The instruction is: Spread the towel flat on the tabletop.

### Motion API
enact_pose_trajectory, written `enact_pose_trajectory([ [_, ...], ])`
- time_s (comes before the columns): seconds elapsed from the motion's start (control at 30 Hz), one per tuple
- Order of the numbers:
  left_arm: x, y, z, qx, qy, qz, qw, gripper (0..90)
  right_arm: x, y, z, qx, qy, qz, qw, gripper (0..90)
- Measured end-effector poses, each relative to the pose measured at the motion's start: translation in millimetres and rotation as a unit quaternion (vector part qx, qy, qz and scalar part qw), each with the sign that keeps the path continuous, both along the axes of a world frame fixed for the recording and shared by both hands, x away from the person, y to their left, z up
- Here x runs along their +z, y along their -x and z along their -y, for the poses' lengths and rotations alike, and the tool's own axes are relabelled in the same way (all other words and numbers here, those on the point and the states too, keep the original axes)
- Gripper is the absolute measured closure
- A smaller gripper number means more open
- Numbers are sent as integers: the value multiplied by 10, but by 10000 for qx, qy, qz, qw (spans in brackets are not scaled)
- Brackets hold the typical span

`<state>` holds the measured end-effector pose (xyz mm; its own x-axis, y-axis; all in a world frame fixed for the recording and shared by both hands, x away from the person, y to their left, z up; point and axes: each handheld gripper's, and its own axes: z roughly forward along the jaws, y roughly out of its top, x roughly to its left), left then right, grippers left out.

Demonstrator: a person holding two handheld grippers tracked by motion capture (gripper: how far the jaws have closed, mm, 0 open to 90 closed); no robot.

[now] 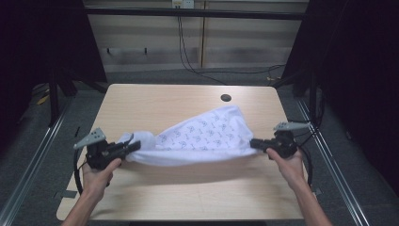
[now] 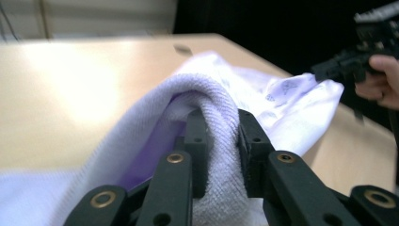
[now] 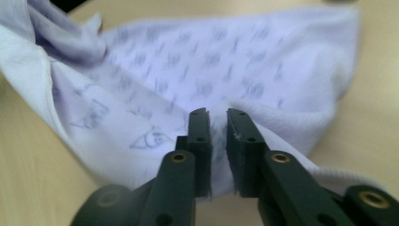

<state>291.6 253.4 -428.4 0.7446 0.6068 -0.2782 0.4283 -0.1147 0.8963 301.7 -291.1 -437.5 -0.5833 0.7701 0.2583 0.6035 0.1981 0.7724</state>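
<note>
We hold the towel point(image 1: 202, 136) stretched, left gripper point(image 1: 134, 147) and right gripper point(image 1: 255, 143) both clamped on it; next, fold toward 12 o'clock.

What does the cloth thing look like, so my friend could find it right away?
Look at the light wooden table. Stretched across its middle, between the left gripper and the right gripper, which each pinch one end, is a white towel. It is soft, bunched at the left, and printed with small dark drawings.

Dim, dark-edged high view; glare on the table point(image 2: 61, 89), soft blur across both gripper views
</note>
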Motion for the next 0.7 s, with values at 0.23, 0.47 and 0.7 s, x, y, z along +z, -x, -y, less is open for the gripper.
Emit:
enact_pose_trajectory([
  [0.23, -258, 258, -38, -234, -150, -444, 9986, 747, -256, 462, -49, 133, 230, -392, 9989, 623],
  [0.47, -230, 316, -127, -286, -46, -322, 9991, 653, -307, 612, -337, 354, 257, -175, 9989, 604],
  [0.7, -80, 96, -247, 235, 74, -78, 9997, 550, -428, 448, -979, 1114, 581, -186, 9919, 531],
])
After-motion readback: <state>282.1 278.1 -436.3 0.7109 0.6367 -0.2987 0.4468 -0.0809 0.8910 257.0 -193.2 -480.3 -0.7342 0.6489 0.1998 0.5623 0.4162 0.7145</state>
